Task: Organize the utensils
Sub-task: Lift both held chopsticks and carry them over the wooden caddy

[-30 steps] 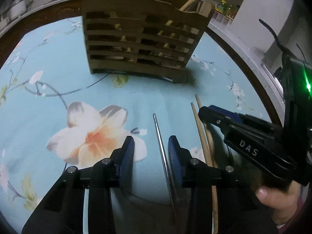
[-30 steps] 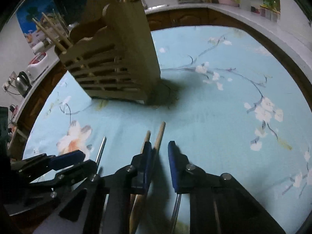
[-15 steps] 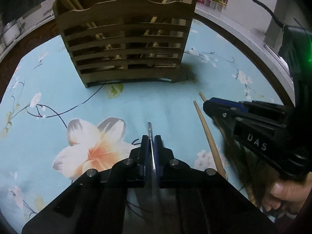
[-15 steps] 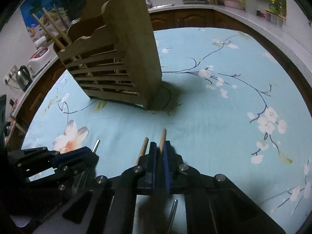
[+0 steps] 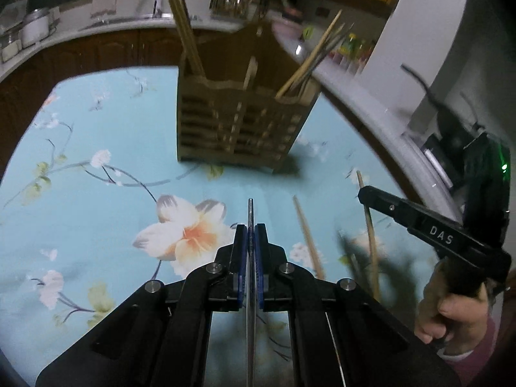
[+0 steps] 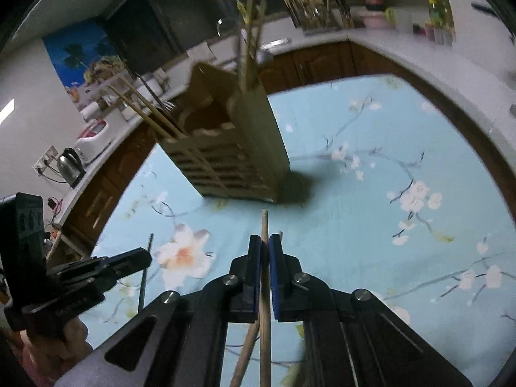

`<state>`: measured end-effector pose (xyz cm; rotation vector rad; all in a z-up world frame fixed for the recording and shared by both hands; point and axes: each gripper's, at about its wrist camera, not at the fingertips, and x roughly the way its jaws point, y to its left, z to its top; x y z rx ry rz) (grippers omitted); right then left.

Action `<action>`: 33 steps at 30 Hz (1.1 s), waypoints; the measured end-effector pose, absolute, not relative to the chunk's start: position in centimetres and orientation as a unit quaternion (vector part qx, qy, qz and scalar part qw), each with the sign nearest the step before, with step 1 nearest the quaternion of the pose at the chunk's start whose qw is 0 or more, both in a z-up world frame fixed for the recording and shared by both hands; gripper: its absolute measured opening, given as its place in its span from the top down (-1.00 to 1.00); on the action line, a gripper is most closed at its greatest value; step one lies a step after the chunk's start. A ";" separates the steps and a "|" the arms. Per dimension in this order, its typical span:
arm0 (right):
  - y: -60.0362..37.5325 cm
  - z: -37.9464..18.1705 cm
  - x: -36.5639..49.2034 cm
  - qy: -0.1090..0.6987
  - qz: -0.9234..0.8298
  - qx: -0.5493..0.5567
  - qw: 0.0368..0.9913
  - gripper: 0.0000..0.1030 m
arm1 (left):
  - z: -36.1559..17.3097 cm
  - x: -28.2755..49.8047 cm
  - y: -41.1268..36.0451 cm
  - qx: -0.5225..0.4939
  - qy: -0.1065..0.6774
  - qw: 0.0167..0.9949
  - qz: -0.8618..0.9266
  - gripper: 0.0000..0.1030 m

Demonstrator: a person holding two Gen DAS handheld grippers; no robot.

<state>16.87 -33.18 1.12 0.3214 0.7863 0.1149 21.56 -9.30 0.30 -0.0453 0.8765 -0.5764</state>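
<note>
The left hand-held gripper (image 5: 251, 233) is pinching a metal stick (image 5: 250, 213), the right hand-held gripper (image 6: 264, 248) a wooden chopstick (image 6: 264, 222); both are pointing at the wooden holder (image 5: 235, 129) standing ahead.

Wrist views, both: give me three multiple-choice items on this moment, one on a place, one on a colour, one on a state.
1. Where does the wooden holder stand?
A. on the tablecloth
B. on the kitchen counter
C. on the floor

2. What colour is the tablecloth's ground?
A. red
B. light blue
C. black

3. What is the right gripper doing?
A. open over nothing
B. shut on a spoon
C. shut on a wooden chopstick

Key: 1 A, its base sits on the cloth; 2 B, blue shows between the flowers; 3 C, the stick runs between the closed pads.
</note>
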 end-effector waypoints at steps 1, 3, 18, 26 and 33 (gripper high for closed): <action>-33.1 1.9 16.5 0.374 0.057 0.157 0.912 0.90 | 0.9 21.2 -9.3 -0.024 0.414 0.867 -0.276 0.93; -33.0 3.1 15.5 0.358 0.059 0.158 0.918 0.90 | 2.0 20.4 -8.9 -0.032 0.401 0.871 -0.280 0.93; -32.9 11.9 11.5 0.250 0.058 0.136 0.957 0.90 | 8.2 17.6 -5.2 -0.070 0.327 0.895 -0.297 0.93; -32.9 13.0 12.3 0.231 0.054 0.137 0.962 0.90 | 9.6 18.1 -4.2 -0.083 0.305 0.904 -0.289 0.93; -33.1 14.2 13.3 0.217 0.051 0.138 0.965 0.90 | 11.4 19.1 -3.5 -0.096 0.282 0.912 -0.281 0.93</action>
